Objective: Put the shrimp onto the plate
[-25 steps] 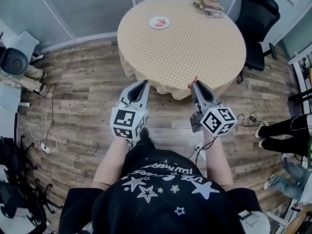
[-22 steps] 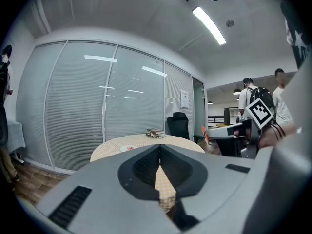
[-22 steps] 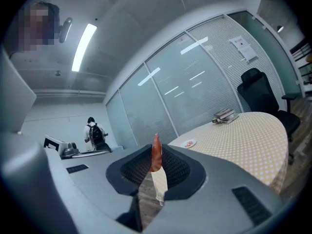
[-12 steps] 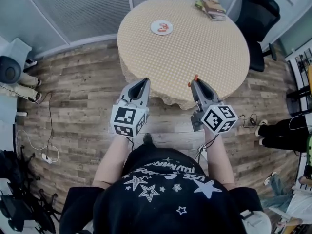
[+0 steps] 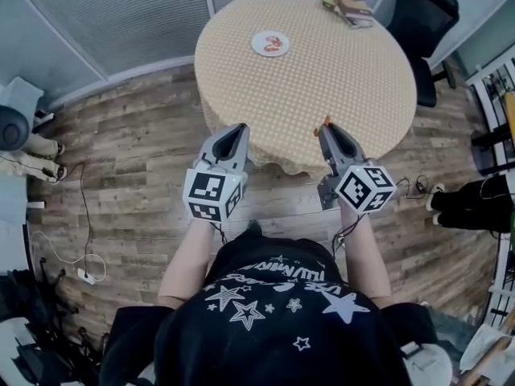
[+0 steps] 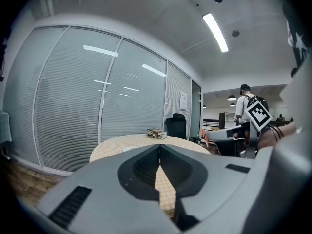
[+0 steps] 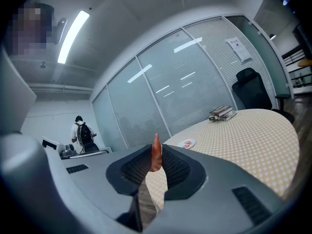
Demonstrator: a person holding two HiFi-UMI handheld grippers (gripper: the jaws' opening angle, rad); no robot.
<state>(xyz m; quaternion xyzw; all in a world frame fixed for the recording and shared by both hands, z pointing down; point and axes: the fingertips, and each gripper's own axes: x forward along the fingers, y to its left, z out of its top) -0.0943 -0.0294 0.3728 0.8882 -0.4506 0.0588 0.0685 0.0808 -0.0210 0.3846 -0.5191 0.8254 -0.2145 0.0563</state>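
Note:
A round table [image 5: 338, 71] with a yellow checked cloth stands ahead. On its far left part sits a white plate [image 5: 270, 43] [image 7: 185, 143] with shrimp on it. My right gripper [image 5: 325, 127] [image 7: 156, 160] hangs at the table's near edge, shut on an orange shrimp [image 7: 156, 152] [image 5: 323, 124] that sticks up between its jaws. My left gripper [image 5: 237, 131] [image 6: 159, 155] is held over the floor by the table's near left edge, jaws closed together with nothing between them.
A stack of books [image 5: 348, 6] [image 7: 223, 112] lies at the table's far right. A black office chair [image 5: 422, 30] stands to the right of the table. Glass partitions with blinds run behind it. A person with a backpack [image 7: 83, 133] stands far off. Cables [image 5: 76, 248] lie on the floor at left.
The view has shifted a little toward the table; both grippers have kept their pose, the right one still holding the shrimp.

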